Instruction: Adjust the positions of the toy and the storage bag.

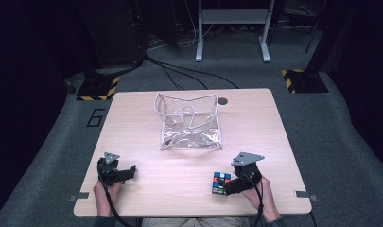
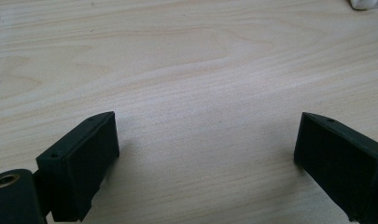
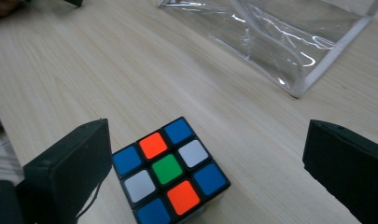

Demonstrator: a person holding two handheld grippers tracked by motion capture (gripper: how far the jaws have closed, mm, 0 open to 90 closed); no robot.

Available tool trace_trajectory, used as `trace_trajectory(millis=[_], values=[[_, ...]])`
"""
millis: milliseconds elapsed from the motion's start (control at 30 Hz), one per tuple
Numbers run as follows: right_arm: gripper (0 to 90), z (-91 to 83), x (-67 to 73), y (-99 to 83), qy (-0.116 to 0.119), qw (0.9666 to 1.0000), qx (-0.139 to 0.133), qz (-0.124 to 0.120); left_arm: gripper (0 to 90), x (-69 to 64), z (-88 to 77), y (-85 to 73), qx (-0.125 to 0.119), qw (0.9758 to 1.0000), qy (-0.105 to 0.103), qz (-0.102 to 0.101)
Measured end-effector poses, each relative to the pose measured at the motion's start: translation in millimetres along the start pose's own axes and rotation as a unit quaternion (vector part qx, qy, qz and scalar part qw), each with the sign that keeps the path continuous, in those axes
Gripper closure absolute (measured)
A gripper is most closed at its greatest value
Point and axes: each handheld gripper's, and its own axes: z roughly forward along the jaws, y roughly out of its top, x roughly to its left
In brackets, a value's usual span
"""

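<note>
Multicoloured plastic puzzle cube [image 3: 170, 172] sits on the wooden table [image 1: 146, 142] between the right gripper [image 3: 205, 163]'s parted jaws, awaiting clamping, then probably carrying to the clear plastic pouch [image 1: 189, 123]; left gripper [image 2: 205, 158] gapes idle.

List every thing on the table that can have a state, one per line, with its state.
Clear plastic pouch with white piping: open at the top, nothing inside, crumpled, resting on the table.
Multicoloured puzzle cube: scrambled, sitting on the table between the jaws, not gripped.
Right hand-held gripper: open, jaws either side of the cube.
Left hand-held gripper: open, holding nothing, low over the bare light wooden table.
</note>
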Motion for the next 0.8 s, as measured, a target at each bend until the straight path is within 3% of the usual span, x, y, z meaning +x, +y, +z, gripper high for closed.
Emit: trace_trajectory(millis=[367, 800], values=[[4.4, 14.8, 13.2, -5.6, 0.028, 0.999, 0.021, -0.03, 6.3, -0.1, 0.2, 0.0, -0.001, 1.0, 0.0, 0.0], [9.8, 33.1, 13.8, -15.4, 0.032, 0.9973, 0.044, -0.049, 6.3, 0.0, 0.2, 0.0, -0.001, 1.0, 0.0, 0.0]])
